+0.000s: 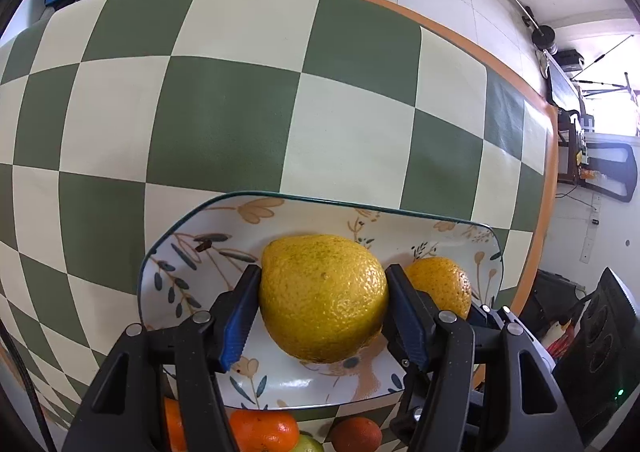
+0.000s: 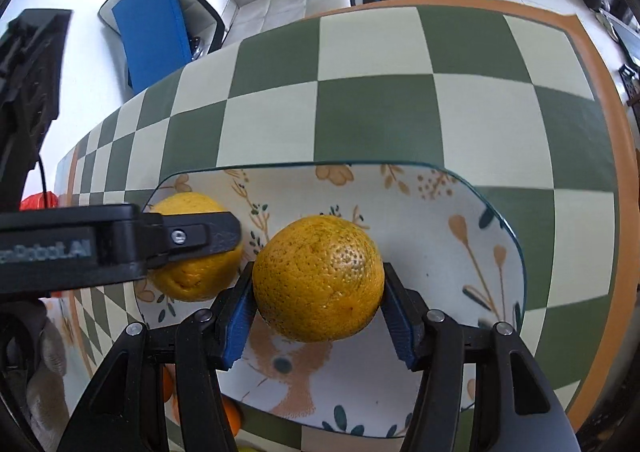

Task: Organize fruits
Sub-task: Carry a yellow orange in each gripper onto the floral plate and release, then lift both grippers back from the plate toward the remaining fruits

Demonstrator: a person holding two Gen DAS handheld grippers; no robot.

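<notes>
We see two yellow-orange citrus fruits over a floral plate [image 1: 168, 252]: the larger fruit [image 1: 322, 298] is clamped between the blue pads of the left gripper [image 1: 322, 316], and the rounder fruit [image 2: 318, 278] is gripped by the right gripper [image 2: 318, 312], just beside it. The plate rests on a green-and-cream checkered table [image 1: 224, 112], and near its close edge we make out small oranges [image 1: 264, 430].

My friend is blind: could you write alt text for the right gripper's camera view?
The right gripper clamps a yellow-orange citrus fruit above a floral plate on a green-checked table. At left, the left gripper holds a second fruit.
</notes>
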